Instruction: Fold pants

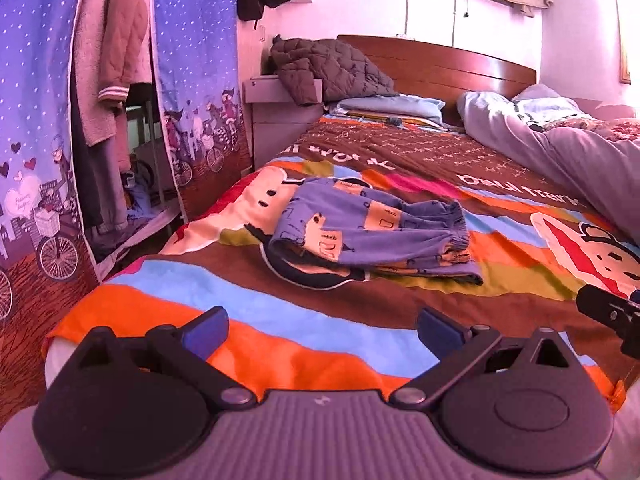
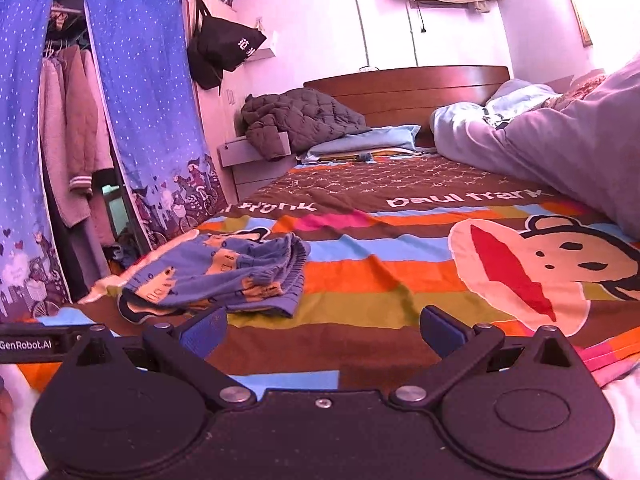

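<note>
Small blue patterned pants [image 1: 372,232] lie folded in a bundle on a bed, on a striped cartoon-monkey bedspread [image 1: 280,344] printed "paul frank". The left gripper [image 1: 322,330] and the right gripper [image 2: 323,330] hover over the bed's near edge, short of the pants, each with blue fingers [image 1: 206,330] spread apart and empty. "GenRobot.AI" is printed on the left gripper's side.
</note>
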Demonstrator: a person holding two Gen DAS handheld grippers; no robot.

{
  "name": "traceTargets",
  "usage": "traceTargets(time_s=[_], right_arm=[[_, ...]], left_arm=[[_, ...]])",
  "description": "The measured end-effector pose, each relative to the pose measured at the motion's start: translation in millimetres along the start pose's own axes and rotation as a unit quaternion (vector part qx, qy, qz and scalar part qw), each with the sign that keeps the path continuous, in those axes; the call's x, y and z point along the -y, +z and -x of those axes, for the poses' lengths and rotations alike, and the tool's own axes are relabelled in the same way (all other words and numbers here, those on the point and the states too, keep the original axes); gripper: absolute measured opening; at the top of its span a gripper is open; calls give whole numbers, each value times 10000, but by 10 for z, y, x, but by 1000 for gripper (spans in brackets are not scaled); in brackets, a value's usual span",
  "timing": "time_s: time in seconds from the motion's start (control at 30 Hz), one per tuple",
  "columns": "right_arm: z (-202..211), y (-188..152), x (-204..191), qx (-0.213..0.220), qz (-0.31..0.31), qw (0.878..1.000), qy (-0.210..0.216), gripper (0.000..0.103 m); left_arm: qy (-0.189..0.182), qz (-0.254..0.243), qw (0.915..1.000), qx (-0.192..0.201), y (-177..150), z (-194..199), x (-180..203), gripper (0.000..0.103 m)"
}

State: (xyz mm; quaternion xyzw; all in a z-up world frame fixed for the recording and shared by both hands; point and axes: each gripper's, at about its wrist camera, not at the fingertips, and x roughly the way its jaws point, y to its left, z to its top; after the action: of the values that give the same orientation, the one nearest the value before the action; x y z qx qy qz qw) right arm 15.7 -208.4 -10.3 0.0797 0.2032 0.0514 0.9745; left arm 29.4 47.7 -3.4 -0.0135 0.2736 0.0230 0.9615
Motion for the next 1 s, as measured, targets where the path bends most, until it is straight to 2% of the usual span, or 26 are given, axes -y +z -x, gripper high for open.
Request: traceTargets(time_s=[0.2, 1.0], right_arm=[[-24, -25, 50, 18, -116, 9999, -92, 102], [-32, -29, -10, -55, 9, 10000, -23, 102]], left_arm=[[57, 34, 9998, 175, 2, 26, -6, 103], [61, 118, 9998, 167, 8, 14, -30, 103]])
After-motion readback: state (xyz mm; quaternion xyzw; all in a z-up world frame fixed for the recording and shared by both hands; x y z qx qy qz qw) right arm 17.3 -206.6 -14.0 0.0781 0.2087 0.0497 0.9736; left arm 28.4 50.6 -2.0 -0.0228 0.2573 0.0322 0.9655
